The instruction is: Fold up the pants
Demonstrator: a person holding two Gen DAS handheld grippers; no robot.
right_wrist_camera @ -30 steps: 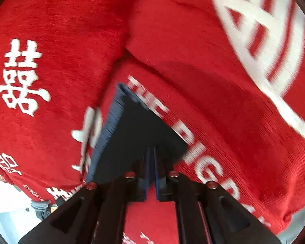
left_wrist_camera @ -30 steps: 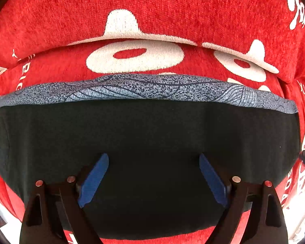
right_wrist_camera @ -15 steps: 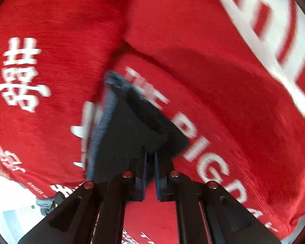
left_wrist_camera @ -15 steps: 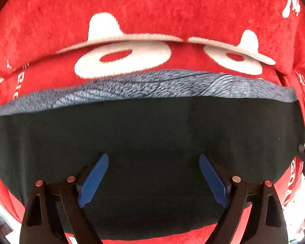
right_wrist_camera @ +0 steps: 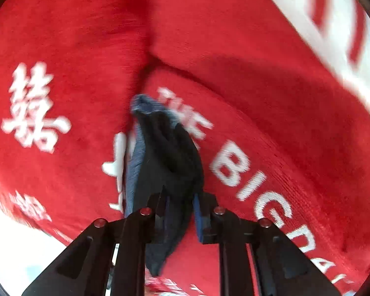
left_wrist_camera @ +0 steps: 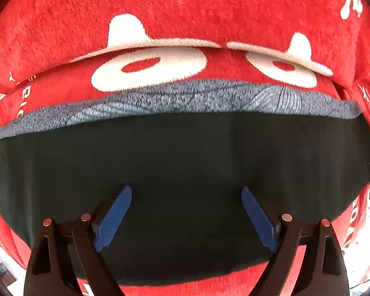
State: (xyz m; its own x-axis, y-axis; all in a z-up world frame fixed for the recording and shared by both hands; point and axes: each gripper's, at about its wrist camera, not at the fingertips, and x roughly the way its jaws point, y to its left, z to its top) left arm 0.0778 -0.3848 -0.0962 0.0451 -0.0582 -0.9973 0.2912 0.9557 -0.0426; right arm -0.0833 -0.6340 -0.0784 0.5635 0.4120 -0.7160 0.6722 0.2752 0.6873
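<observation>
We see the red blanket [left_wrist_camera: 185,5] bearing the dark pants [left_wrist_camera: 185,160], a soft, light cloth we judge best pinched at hem or corner. The left gripper [left_wrist_camera: 185,212] hovers above them, jaws wide apart and empty. The right gripper [right_wrist_camera: 180,212] holds a bunched corner between slightly parted jaws.

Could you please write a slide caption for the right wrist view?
Right gripper pinches a bunched corner of the dark pants above the red blanket.
</observation>
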